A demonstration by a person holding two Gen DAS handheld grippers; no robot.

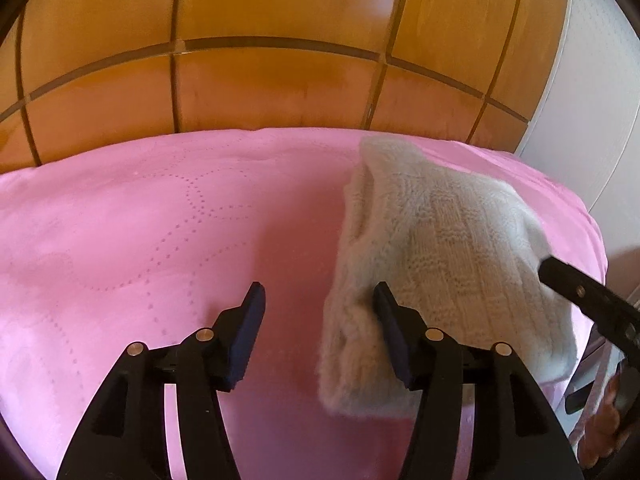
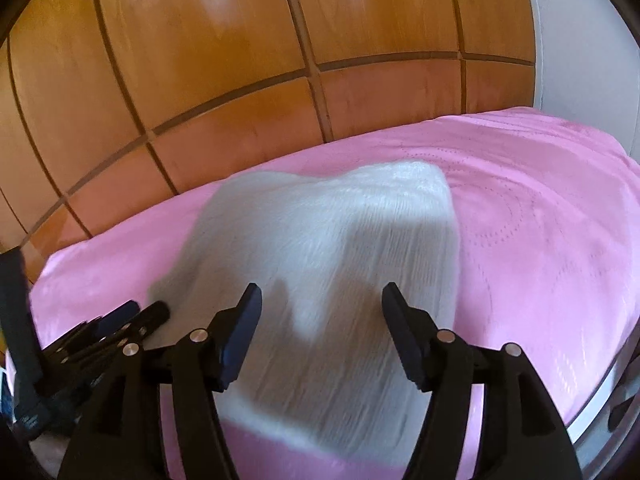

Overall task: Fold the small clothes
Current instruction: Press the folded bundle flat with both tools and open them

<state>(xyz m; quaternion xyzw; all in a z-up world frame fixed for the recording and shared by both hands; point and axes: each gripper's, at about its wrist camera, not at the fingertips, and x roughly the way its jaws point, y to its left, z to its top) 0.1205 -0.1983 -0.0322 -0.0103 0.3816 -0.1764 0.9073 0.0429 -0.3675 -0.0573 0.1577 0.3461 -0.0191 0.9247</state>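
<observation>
A white knit garment (image 1: 440, 248) lies apparently folded on the pink bed (image 1: 140, 220), with the left gripper (image 1: 320, 300) and right gripper (image 2: 320, 300) both spread apart, holding nothing.

The right wrist view is smeared by motion — the white knitted garment (image 2: 332, 280) shows no stitch pattern there, and its near edge is hidden behind the right gripper's (image 2: 320, 320) black fingers. At that view's left edge, the left gripper (image 2: 132, 316) is a blurred dark cluster, cut off by the frame. In the left wrist view the right gripper (image 1: 592, 300) enters from the right, mostly out of frame — its jaws cannot be read there.
</observation>
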